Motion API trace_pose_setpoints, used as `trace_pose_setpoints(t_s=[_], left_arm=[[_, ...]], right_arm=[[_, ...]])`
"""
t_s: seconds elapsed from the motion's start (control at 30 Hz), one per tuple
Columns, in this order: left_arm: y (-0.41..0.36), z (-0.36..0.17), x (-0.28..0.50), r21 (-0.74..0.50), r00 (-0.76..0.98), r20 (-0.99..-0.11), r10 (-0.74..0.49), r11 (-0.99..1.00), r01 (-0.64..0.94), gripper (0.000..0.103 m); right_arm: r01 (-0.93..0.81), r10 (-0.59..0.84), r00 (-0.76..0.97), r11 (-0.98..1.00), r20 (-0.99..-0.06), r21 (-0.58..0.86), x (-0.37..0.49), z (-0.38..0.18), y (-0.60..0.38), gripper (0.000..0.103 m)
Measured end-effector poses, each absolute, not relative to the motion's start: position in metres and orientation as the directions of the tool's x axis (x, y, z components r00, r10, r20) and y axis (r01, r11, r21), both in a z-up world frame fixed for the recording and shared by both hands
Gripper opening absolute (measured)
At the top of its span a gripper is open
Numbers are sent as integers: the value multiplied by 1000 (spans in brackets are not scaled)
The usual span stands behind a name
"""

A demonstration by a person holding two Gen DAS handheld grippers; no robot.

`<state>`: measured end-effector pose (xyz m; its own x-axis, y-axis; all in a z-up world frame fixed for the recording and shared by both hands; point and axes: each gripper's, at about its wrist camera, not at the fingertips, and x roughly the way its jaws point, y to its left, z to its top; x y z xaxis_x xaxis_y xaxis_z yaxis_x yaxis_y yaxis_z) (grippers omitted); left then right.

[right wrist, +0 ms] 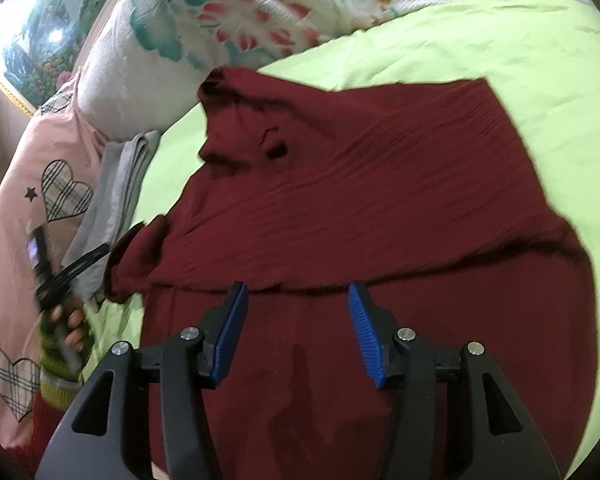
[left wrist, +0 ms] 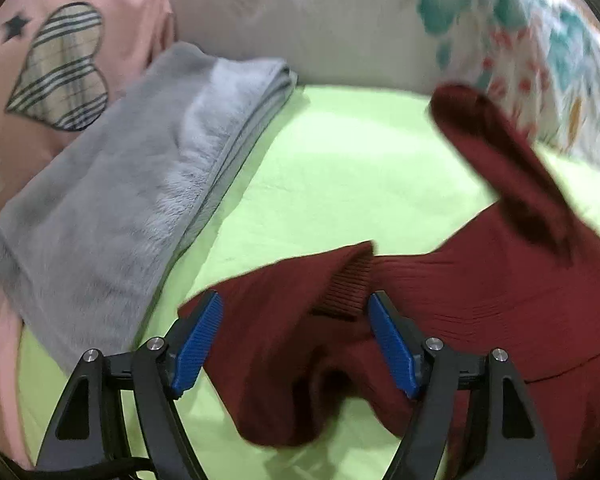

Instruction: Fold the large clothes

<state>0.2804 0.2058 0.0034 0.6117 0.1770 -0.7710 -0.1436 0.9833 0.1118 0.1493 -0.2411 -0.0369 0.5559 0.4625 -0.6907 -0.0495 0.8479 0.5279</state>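
Note:
A dark red ribbed sweater lies spread on the lime-green bed sheet, with a fold edge across its lower part. My right gripper is open above that fold, holding nothing. My left gripper is open, its blue pads on either side of a sleeve with a ribbed cuff. The sweater shows there too, with another sleeve or neck part sticking up. The left gripper also shows in the right wrist view, blurred, at the sweater's left edge.
A folded grey fluffy blanket lies left of the sweater. A pink pillow with plaid hearts and a floral pillow lie at the head of the bed. A framed picture hangs on the wall.

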Motion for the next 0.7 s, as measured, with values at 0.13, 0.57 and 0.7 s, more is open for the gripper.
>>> trace_pose_setpoints(t_s=[0.13,0.57,0.7], left_arm=[[200,-20,303,190,539,-819,196,979,-68,76],[195,18,282,7,669,-738,85,993,-118,3],[176,47,262,-118,740,-673,-4,988,-102,3]], right_arm=[[-37,475,539,838,-696,544,146,-41,-236,54],[-74,499,576,820,-647,567,136,-28,-231,54],[-66,500,586,813,-637,578,132,-27,-237,54]])
